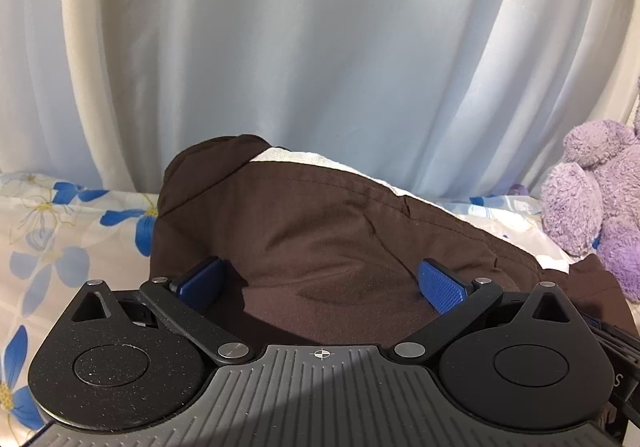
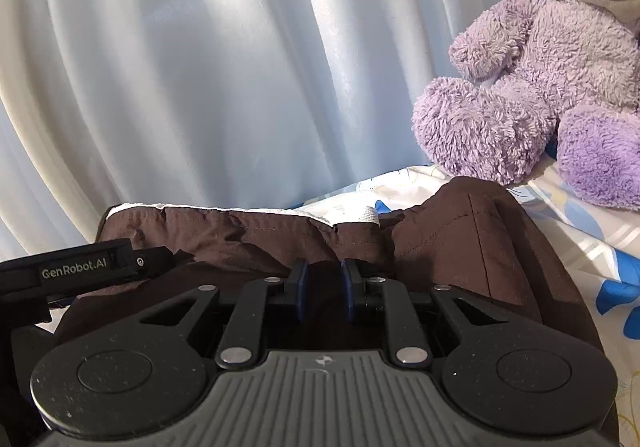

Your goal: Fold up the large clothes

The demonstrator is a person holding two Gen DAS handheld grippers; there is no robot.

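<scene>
A dark brown garment (image 1: 340, 231) with a white lining lies bunched on the floral bed sheet (image 1: 60, 231). My left gripper (image 1: 320, 279) is open, its blue pads spread wide over the brown cloth, holding nothing. In the right wrist view the same brown garment (image 2: 460, 243) lies in front. My right gripper (image 2: 324, 287) has its blue pads close together with a fold of brown cloth between them. The left gripper's black body (image 2: 76, 271) shows at the left edge of the right wrist view.
A purple teddy bear (image 2: 540, 79) sits on the bed at the right, close to the garment; it also shows in the left wrist view (image 1: 596, 199). A pale curtain (image 1: 320, 47) hangs right behind the bed.
</scene>
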